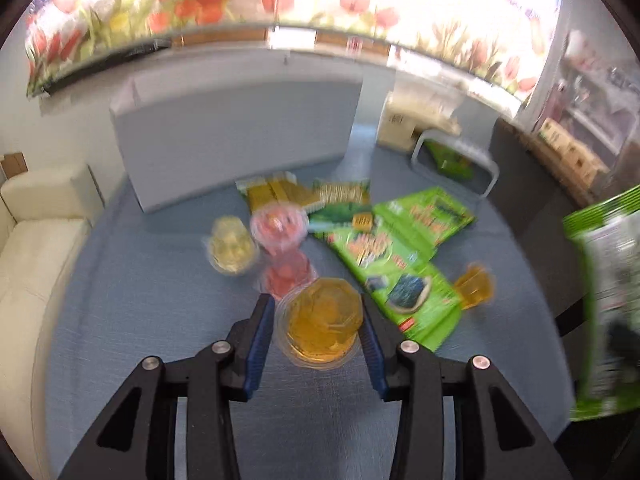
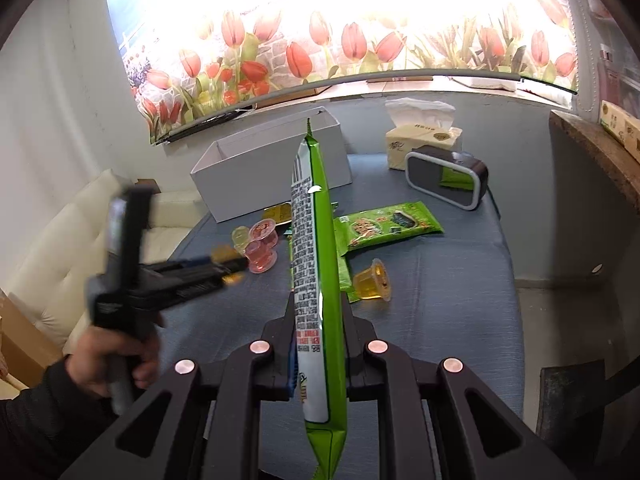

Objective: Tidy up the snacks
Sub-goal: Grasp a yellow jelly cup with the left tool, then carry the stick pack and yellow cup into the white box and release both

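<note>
My left gripper (image 1: 318,312) is shut on an orange jelly cup (image 1: 322,326), held just above the blue table; it also shows blurred in the right wrist view (image 2: 228,268). My right gripper (image 2: 318,312) is shut on a green snack packet (image 2: 314,280), held edge-on and upright above the table; the packet also shows at the right edge of the left wrist view (image 1: 608,312). On the table lie green snack packets (image 1: 400,268), red jelly cups (image 1: 280,226), a yellow jelly cup (image 1: 232,246) and a tipped orange jelly cup (image 2: 374,284). A white box (image 2: 272,168) stands behind them.
A tissue box (image 2: 424,140) and a grey-rimmed container (image 2: 448,178) holding a green packet stand at the back right. A cream sofa (image 1: 36,260) lies left of the table. The table edge (image 2: 516,280) drops off at the right.
</note>
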`<state>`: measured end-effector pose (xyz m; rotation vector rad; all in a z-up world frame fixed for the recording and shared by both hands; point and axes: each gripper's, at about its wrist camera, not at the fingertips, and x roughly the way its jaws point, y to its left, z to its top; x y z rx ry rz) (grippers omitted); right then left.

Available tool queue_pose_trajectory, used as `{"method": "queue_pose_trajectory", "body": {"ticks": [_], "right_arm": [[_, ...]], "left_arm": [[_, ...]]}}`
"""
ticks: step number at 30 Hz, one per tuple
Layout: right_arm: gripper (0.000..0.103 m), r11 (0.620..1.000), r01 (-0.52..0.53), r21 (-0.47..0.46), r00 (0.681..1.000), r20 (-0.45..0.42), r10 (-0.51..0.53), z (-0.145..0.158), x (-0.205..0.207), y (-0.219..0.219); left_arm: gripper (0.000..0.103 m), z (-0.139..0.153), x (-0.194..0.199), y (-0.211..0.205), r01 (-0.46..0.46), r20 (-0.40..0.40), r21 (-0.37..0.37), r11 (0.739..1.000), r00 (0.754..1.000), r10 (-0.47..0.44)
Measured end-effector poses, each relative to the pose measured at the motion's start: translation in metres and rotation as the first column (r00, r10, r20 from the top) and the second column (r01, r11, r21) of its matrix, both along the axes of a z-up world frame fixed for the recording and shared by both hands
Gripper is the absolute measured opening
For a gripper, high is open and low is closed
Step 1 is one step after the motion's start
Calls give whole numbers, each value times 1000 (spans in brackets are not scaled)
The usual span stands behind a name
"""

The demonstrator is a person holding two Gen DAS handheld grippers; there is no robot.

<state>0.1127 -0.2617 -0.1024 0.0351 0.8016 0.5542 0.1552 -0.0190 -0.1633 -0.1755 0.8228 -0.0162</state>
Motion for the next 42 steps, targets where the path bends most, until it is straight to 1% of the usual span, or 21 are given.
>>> {"method": "queue_pose_trajectory", "body": {"ticks": [4,7,10,13,16,18,19,21,23,25,27,29,33,36,39,42], "right_arm": [[16,1000,-28,0,1000,1,28,2,1,17],[16,998,-56,-4,998,7,56,8,7,34],[16,996,-89,-14,996,16,90,17,22,54],[16,992,-122,-16,992,21,122,31,50,78],[16,988,-152,3,988,16,152,45,98,103],[16,988,-152,-5,988,24,152,52,129,120],[16,988,-154,-12,988,21,155,55,145,129],[16,987,-158,-27,987,26,159,59,181,150],[16,986,-161,-42,987,0,161,58,215,170],[16,987,-153,-55,988,-11,152,59,242,187],[16,987,-147,-59,989,-32,145,57,266,201],[16,987,-143,-68,990,-22,142,56,283,214],[16,990,-130,-61,991,-41,128,51,309,231],[16,990,-122,-64,992,-49,119,46,320,241],[17,990,-118,-75,992,-61,114,39,326,245],[16,991,-110,-71,992,-65,105,36,329,245]], "left_arm": [[46,45,-14,14,-6,83,8,1000,997,5],[46,70,-13,27,-25,119,4,1000,993,24],[46,93,-5,45,-54,148,25,998,988,50],[46,114,16,71,-85,168,12,996,982,82],[46,130,41,94,-106,181,12,994,978,102],[46,140,69,109,-119,189,18,993,975,114],[46,143,77,116,-120,190,11,993,975,116],[46,146,106,131,-129,181,5,992,975,126],[46,147,132,143,-146,176,42,988,975,136],[46,144,152,150,-141,167,66,988,978,129],[46,139,169,161,-134,141,56,989,982,126],[46,136,181,169,-134,135,64,989,983,124],[46,133,191,172,-125,127,61,990,985,116],[46,128,195,174,-124,121,59,990,986,116],[46,124,200,174,-122,110,71,990,987,113],[46,121,204,178,-125,101,61,990,988,118]]}}
